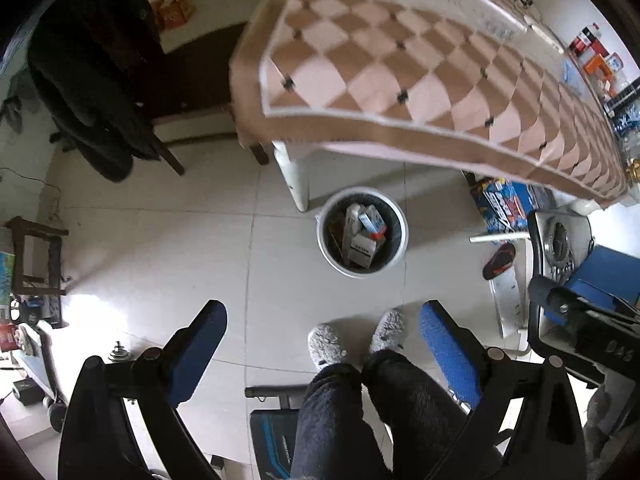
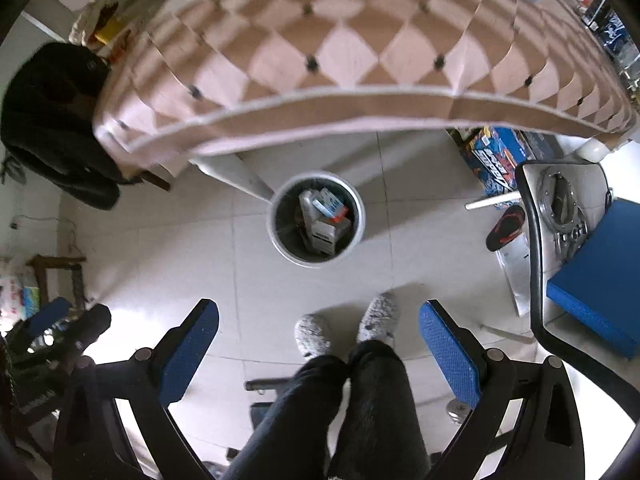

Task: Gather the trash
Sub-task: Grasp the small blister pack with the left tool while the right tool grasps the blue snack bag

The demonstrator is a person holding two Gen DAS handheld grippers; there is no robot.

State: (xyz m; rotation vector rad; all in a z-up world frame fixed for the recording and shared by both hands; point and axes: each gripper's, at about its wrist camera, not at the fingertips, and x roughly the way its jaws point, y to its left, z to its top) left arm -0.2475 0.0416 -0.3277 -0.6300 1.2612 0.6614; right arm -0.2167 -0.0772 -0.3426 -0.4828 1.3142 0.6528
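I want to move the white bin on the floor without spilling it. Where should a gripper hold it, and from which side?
Grip the bin by its thin rim, coming from straight above on the near side, facing the slippers. It stands upright and open, and the table leg crowds the far side.

Both wrist cameras look steeply down from above the seated person's knees, facing the white trash bin (image 1: 362, 232) (image 2: 316, 219) well below on the floor. Each view takes in the bin, the checked tablecloth (image 1: 400, 72) (image 2: 340, 60) beyond it and the slippered feet (image 1: 354, 336) (image 2: 346, 324) nearer than it. The right view sits slightly nearer the cloth's edge.
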